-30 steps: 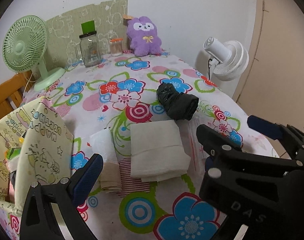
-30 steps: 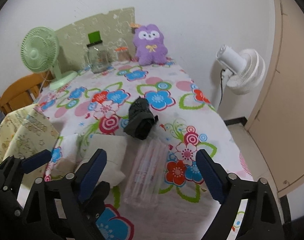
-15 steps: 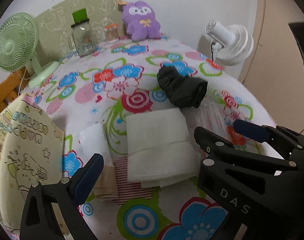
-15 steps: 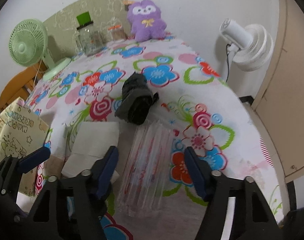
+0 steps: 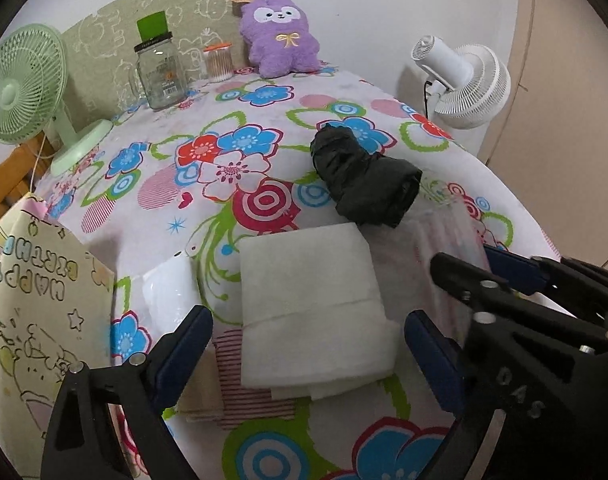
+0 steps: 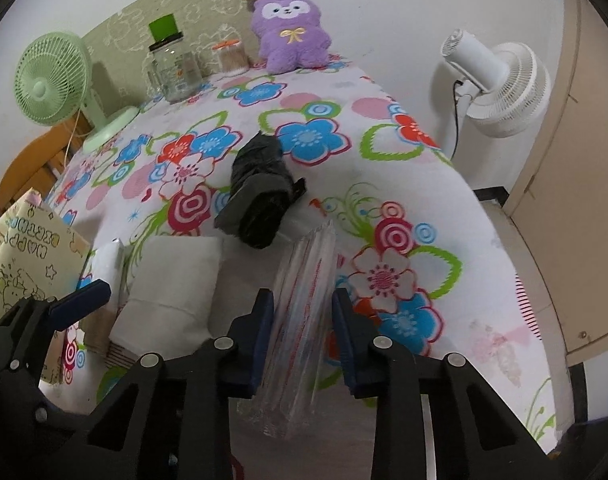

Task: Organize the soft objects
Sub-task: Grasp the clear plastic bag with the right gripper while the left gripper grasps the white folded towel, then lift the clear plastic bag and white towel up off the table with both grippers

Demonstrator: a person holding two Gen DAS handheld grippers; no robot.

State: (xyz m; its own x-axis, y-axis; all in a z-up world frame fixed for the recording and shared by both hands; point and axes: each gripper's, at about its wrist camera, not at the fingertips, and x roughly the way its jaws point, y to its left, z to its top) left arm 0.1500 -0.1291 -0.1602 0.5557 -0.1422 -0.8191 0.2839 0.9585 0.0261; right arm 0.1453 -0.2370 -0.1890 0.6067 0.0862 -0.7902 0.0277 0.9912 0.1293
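A folded white cloth (image 5: 312,304) lies on the flowered table, over striped and beige cloths (image 5: 239,396). My left gripper (image 5: 308,344) is open, its fingers on either side of the cloth's near edge. A clear plastic packet with red stripes (image 6: 304,312) lies to the right; my right gripper (image 6: 301,320) has its fingers close on both sides of it, touching or nearly so. A rolled black bag (image 5: 364,176) lies beyond, also in the right wrist view (image 6: 259,200). A purple plush (image 5: 279,36) sits at the back.
A yellow gift bag (image 5: 31,304) stands at the left table edge. A green fan (image 5: 19,88), a glass jar (image 5: 159,72) and a small swab jar (image 5: 217,62) stand at the back. A white fan (image 6: 500,88) stands off the table's right side.
Both grippers moved forward and down toward the table. The right gripper narrowed from wide open to close around the clear packet. The left gripper now straddles the white cloth.
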